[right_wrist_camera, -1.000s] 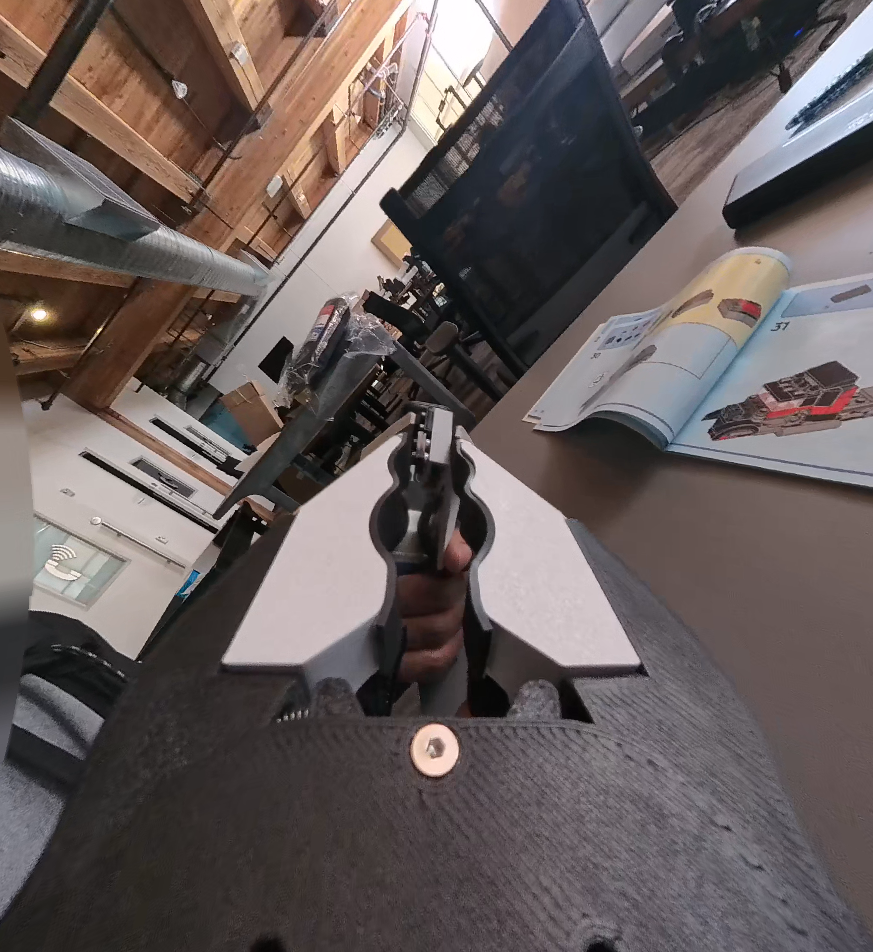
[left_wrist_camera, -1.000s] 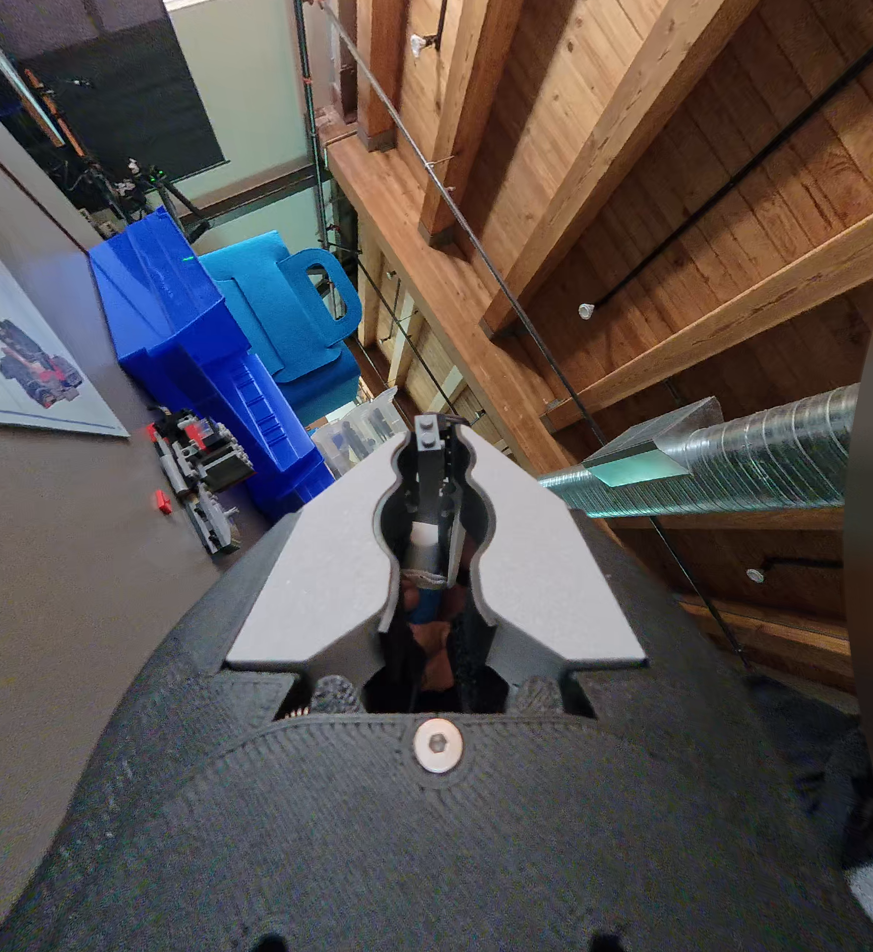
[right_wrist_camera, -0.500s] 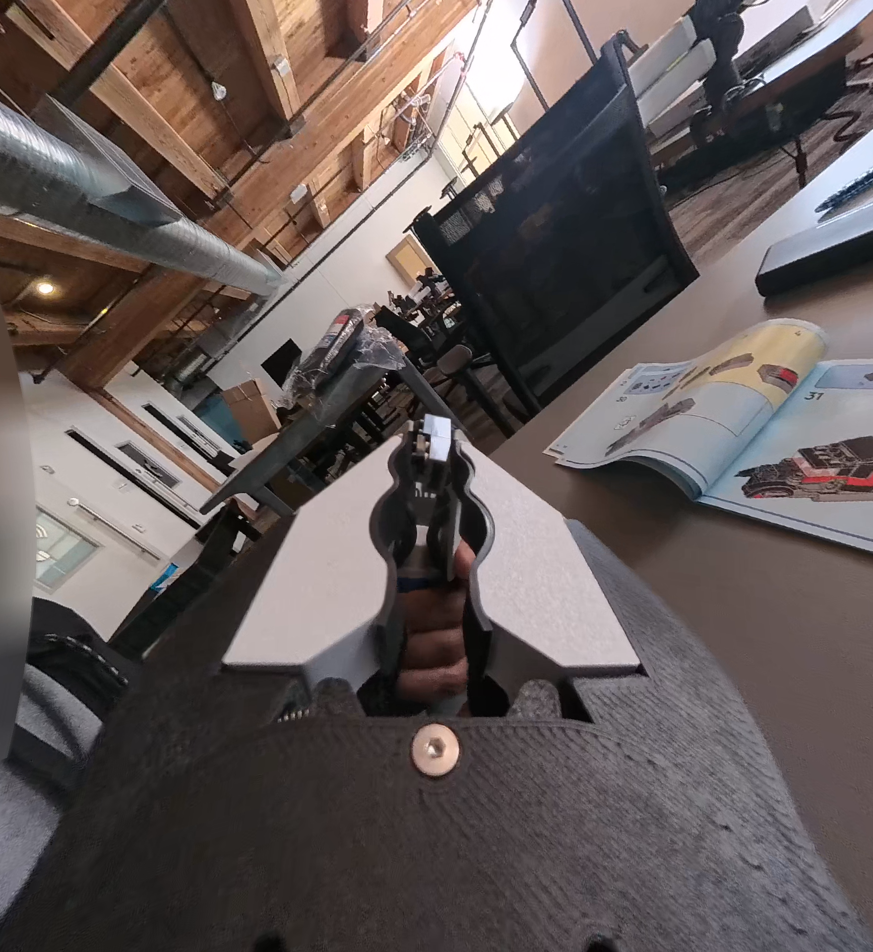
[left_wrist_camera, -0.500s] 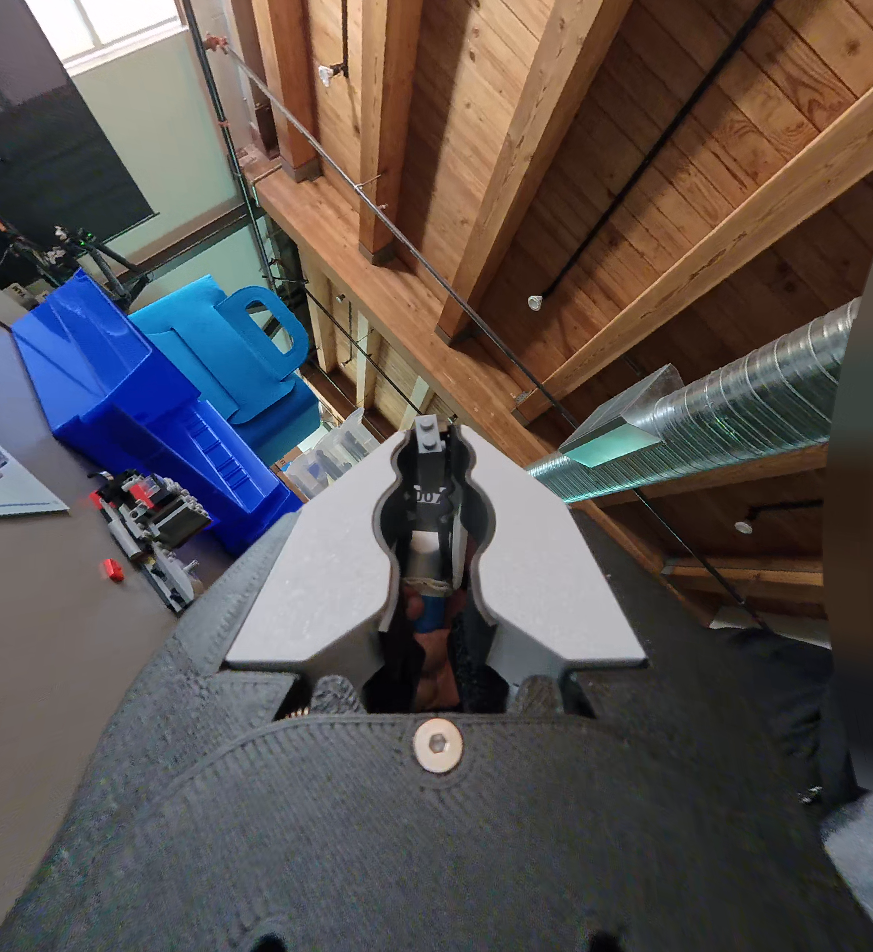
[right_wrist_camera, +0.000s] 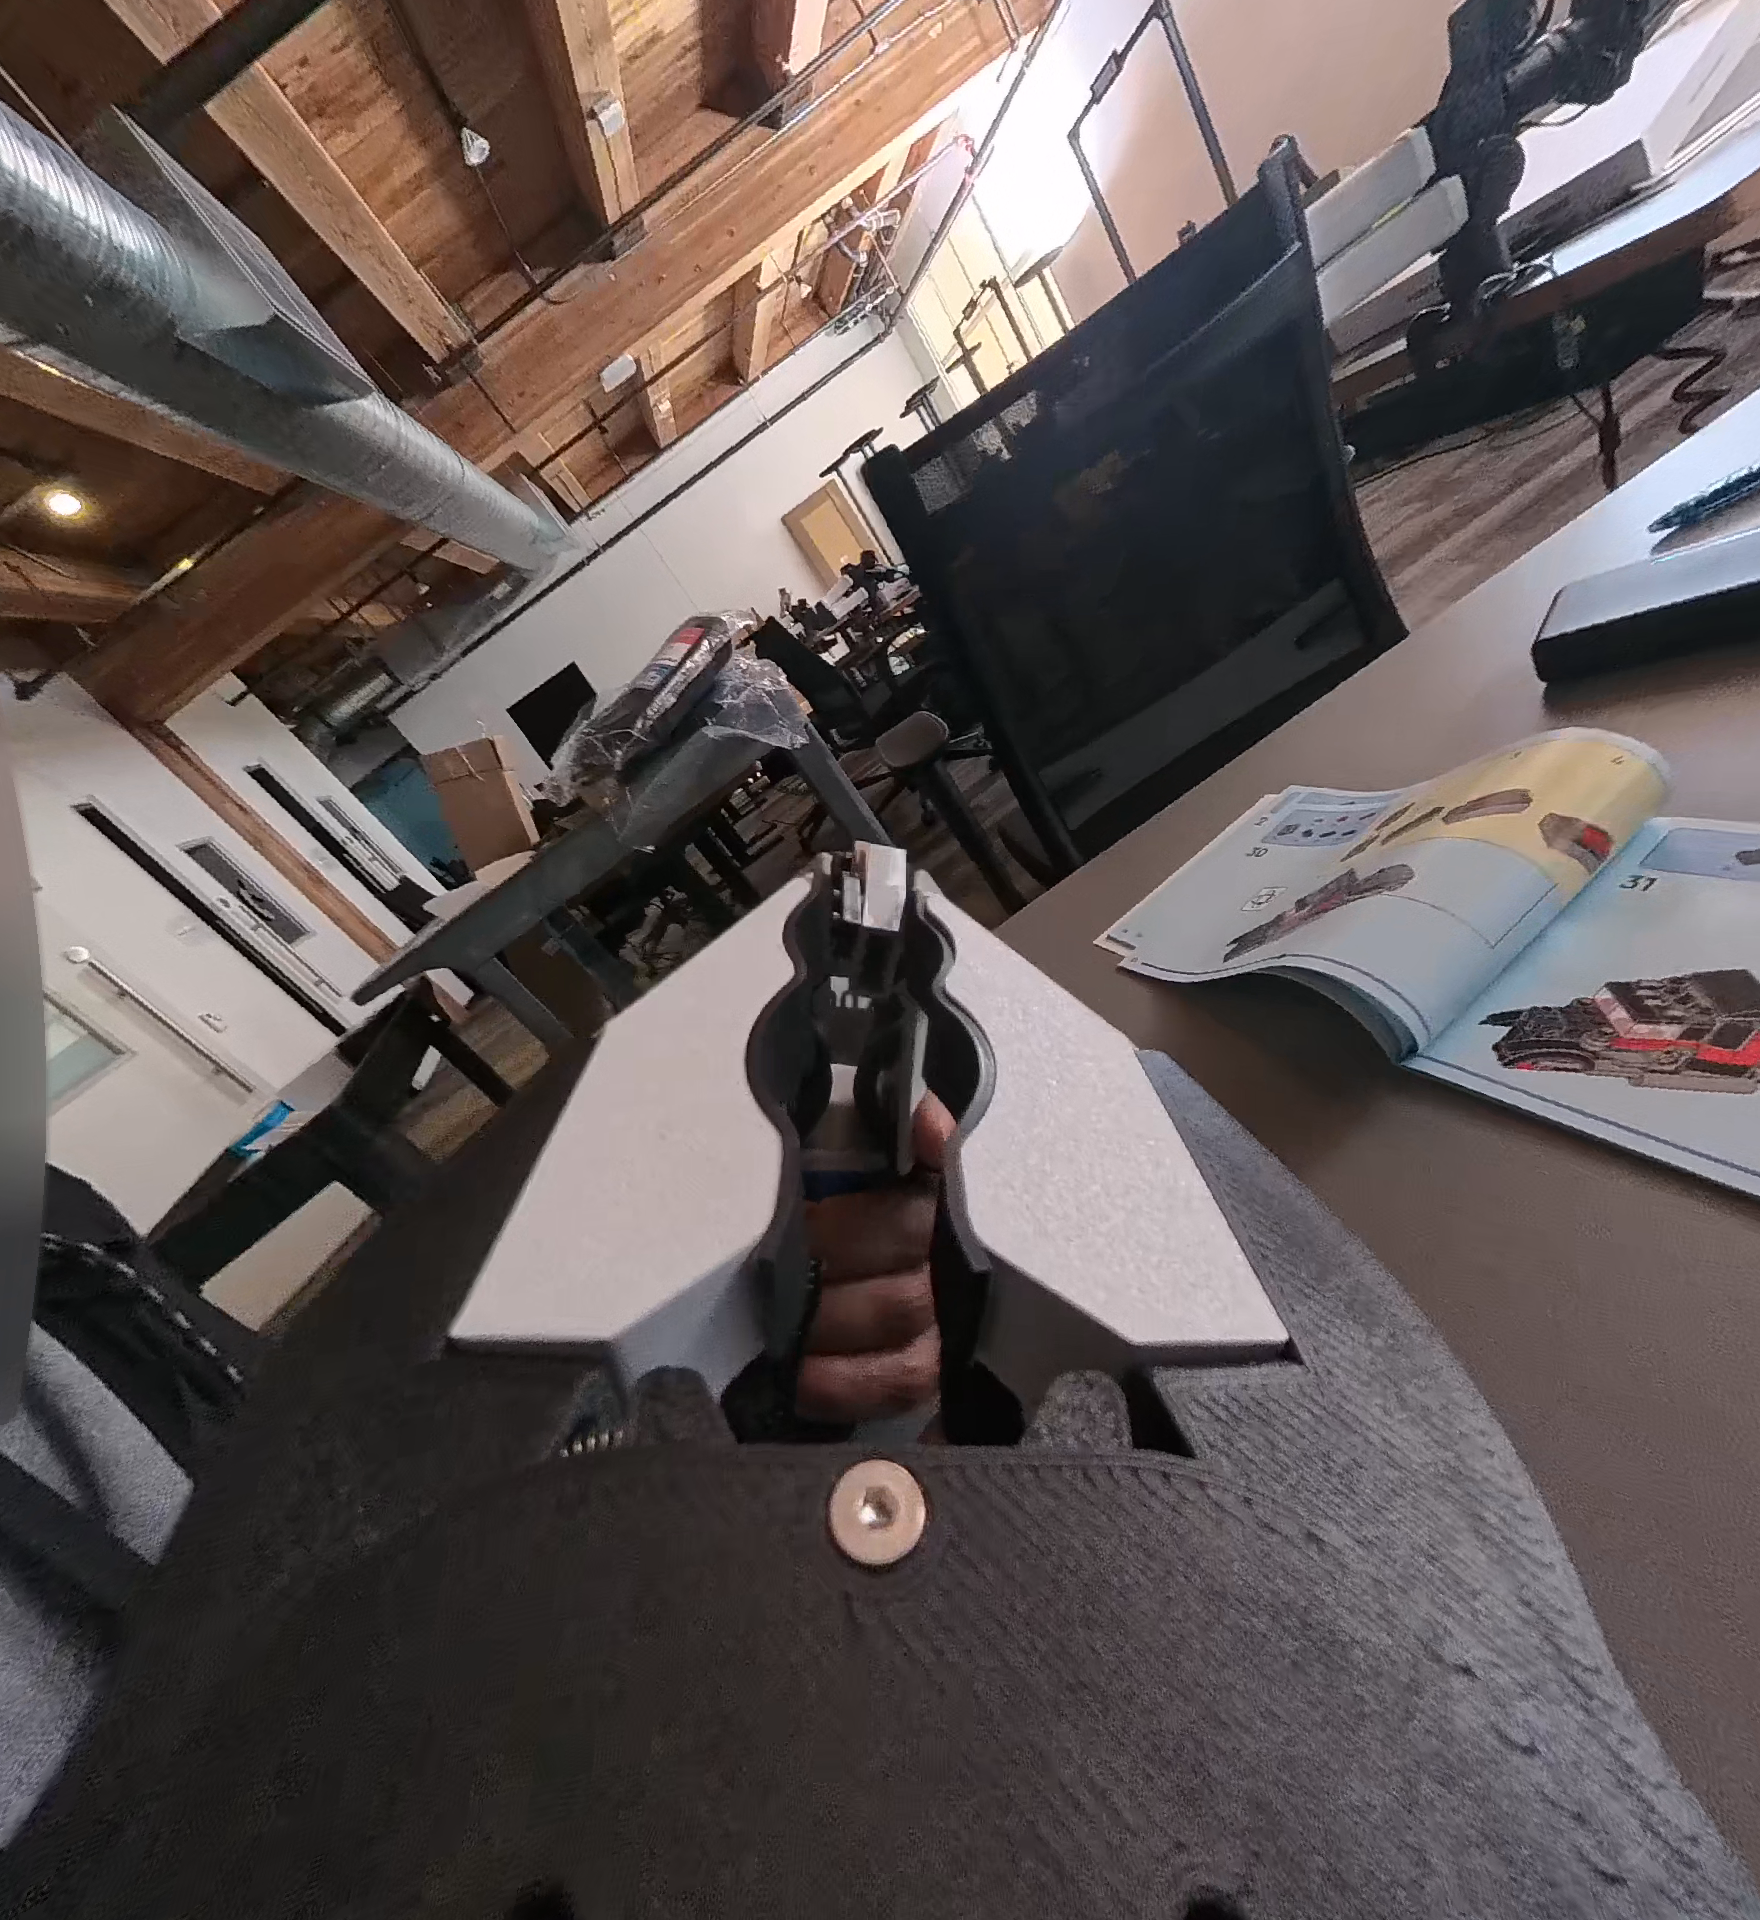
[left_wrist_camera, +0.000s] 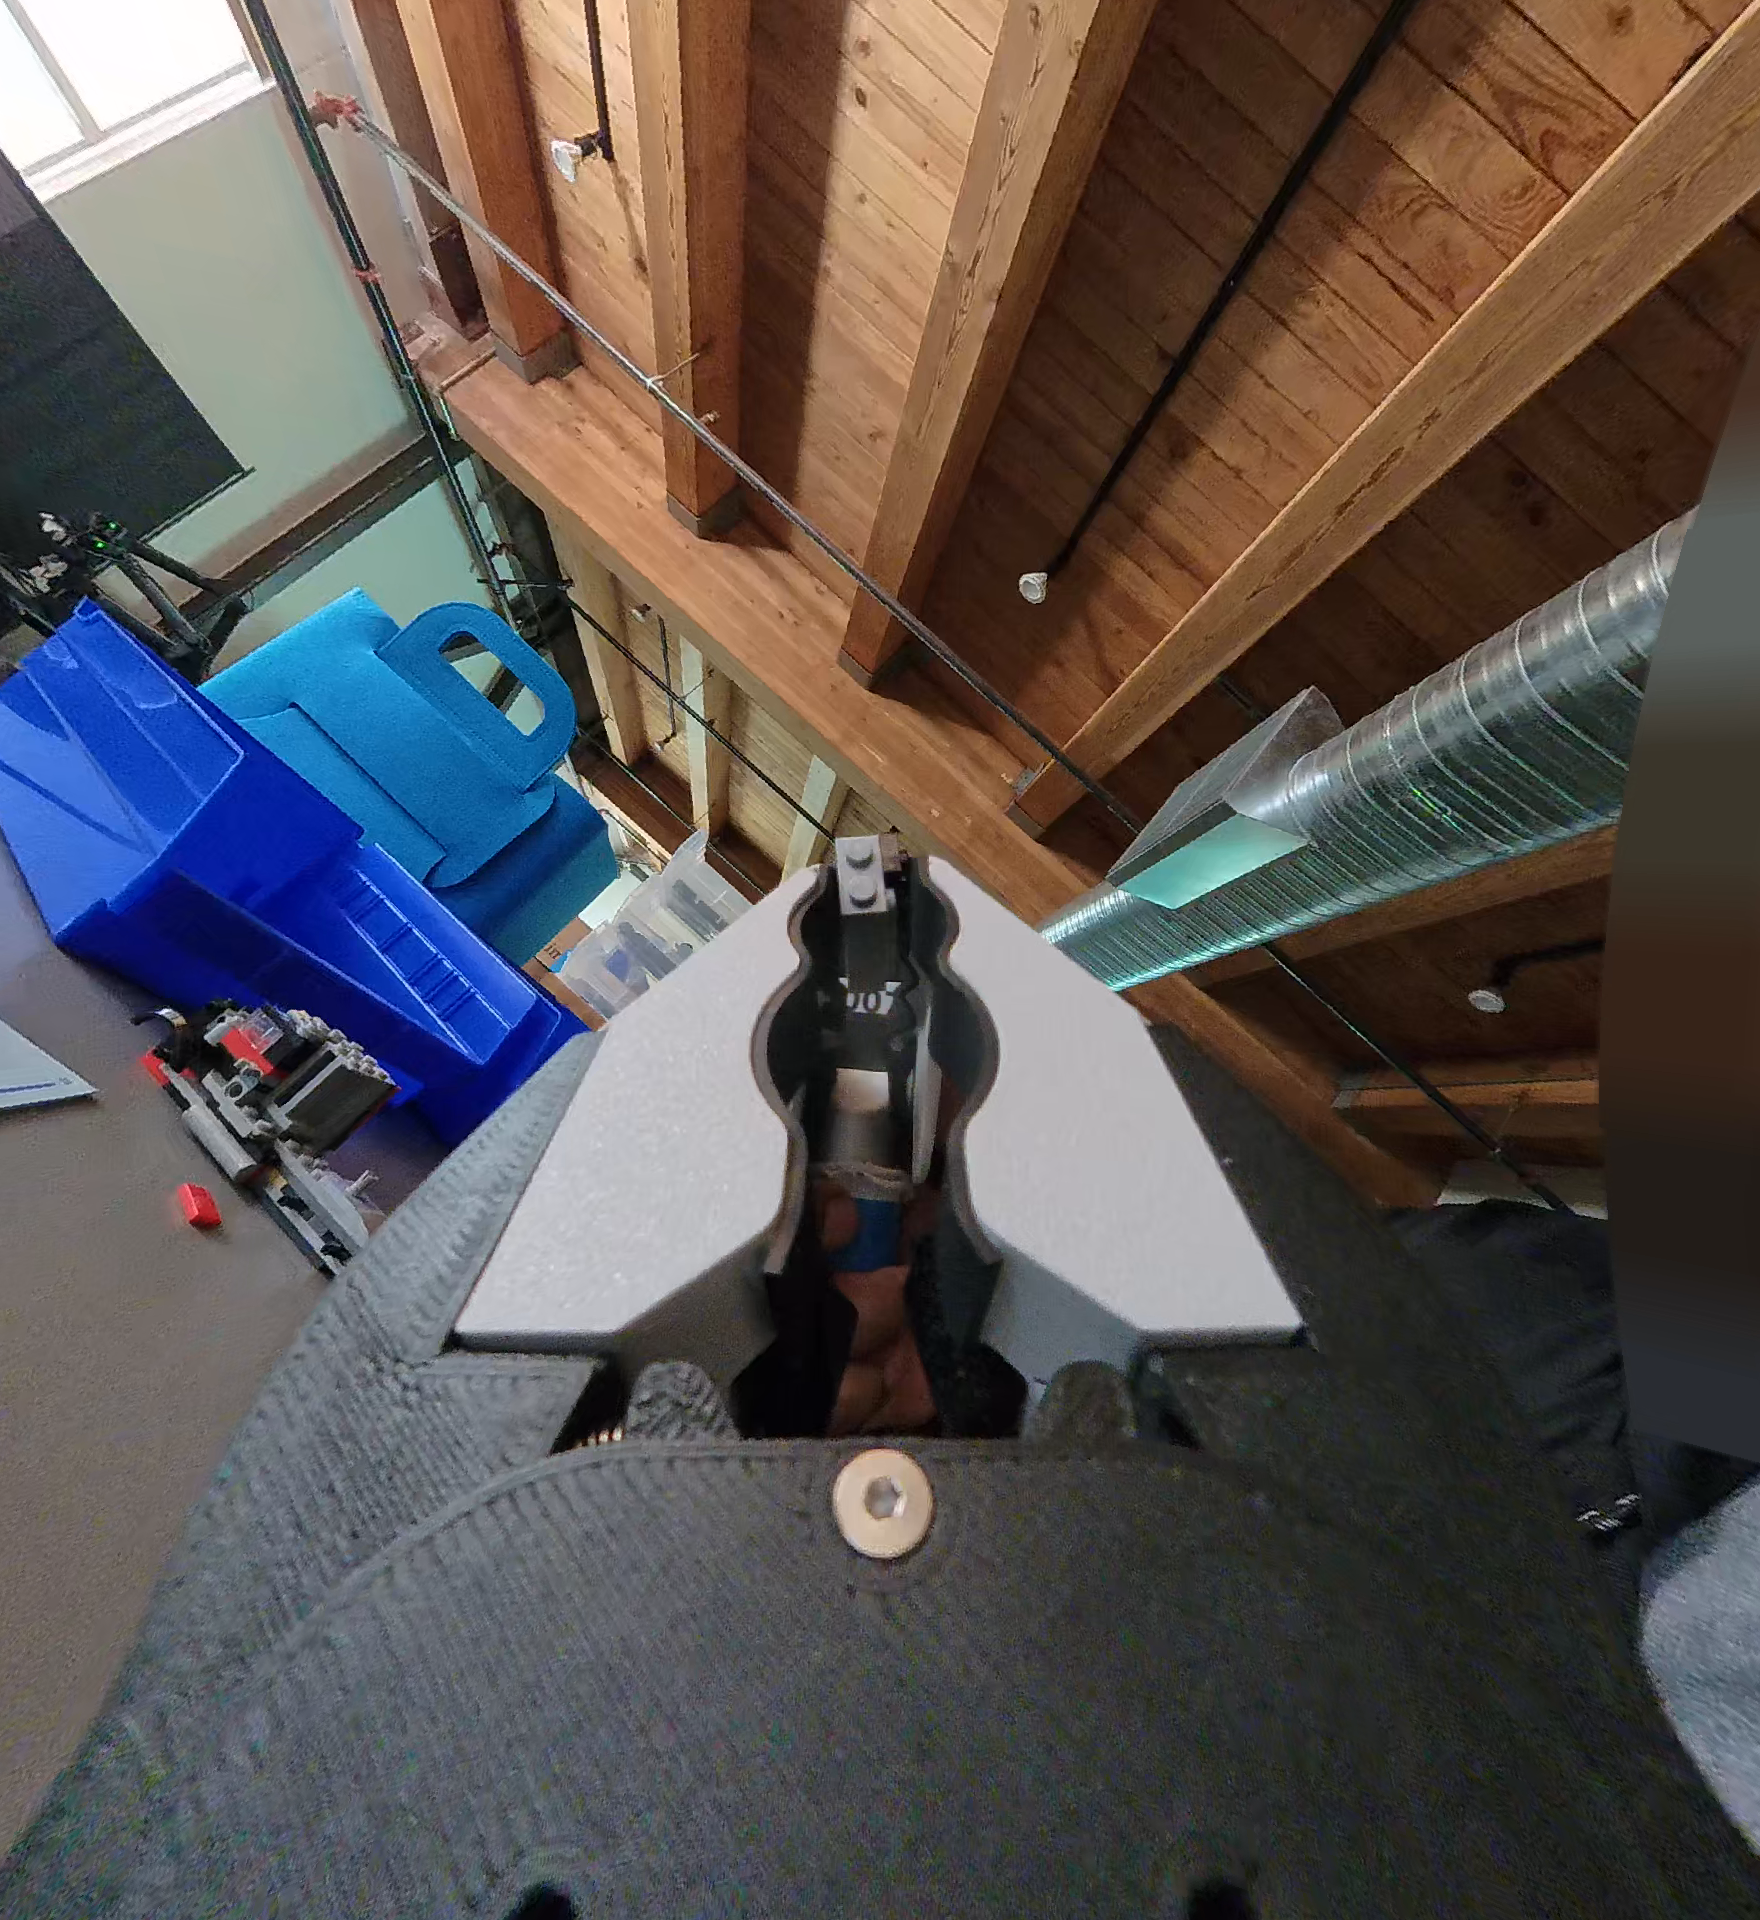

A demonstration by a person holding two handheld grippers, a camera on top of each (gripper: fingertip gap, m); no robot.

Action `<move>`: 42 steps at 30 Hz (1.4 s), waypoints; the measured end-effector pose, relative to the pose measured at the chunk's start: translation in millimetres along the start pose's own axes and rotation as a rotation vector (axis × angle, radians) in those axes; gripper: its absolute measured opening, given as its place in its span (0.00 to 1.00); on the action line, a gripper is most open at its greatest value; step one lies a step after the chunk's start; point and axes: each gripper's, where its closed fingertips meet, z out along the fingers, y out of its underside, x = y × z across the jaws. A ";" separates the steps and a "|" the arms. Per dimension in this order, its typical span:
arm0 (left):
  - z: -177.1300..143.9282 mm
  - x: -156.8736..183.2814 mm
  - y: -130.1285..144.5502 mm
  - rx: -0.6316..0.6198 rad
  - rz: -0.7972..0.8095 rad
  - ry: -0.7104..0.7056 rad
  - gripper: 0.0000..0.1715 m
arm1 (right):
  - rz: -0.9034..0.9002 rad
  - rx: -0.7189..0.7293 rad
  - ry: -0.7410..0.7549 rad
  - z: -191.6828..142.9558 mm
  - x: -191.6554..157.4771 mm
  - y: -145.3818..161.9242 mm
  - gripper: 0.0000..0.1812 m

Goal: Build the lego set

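left gripper [left_wrist_camera: 871, 894]: my jaws are clenched on a small grey lego piece [left_wrist_camera: 860, 883], two studs showing, pinched at the very tips and lifted clear of the table [left_wrist_camera: 76, 1351]. right gripper [right_wrist_camera: 871, 888]: jaws likewise clamped, on a small pale piece [right_wrist_camera: 878, 883] that also sticks out past the tips. whether the two grippers share one piece or hold two separate ones, i cannot tell; each view shows only its own tips.

both point up and away from the work surface. the half-built lego truck [left_wrist_camera: 268, 1096] lies on the table just in front of the blue bin [left_wrist_camera: 221, 862], a loose red brick [left_wrist_camera: 197, 1205] just beside it.

risks, as i judge them:
- the grip is on tip edges only, so a slight twist or easing could let a piece pivot out and drop, likely off the table.
- if the pieces are to be mated in the air, misaligned studs would push one sideways out of my jaws.
- the truck sits near the edge of my left view, so coming back down could knock it or the red brick.

view differences: only the left wrist view shows the truck, red brick, bin and the light blue case [left_wrist_camera: 408, 727] behind. only the right wrist view shows the open instruction booklet [right_wrist_camera: 1478, 956], a dark flat device [right_wrist_camera: 1686, 603] farther along the table and a mesh chair [right_wrist_camera: 1146, 561].
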 end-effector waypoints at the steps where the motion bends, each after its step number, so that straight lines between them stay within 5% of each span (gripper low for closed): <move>1: -0.3 0.5 0.0 -0.001 0.002 0.003 0.08 | -0.020 -0.002 0.009 0.2 -0.5 0.2 0.07; 18: -3.3 12.2 -2.1 0.005 0.023 0.063 0.08 | -0.272 0.004 0.078 3.8 -11.6 2.2 0.07; 32: -10.3 35.2 -15.1 0.070 0.117 0.165 0.08 | -0.168 0.084 -0.078 1.2 -34.6 -4.0 0.16; 42: -7.4 41.1 -6.9 0.034 0.178 0.183 0.08 | -0.198 0.060 -0.086 5.9 -41.8 1.8 0.07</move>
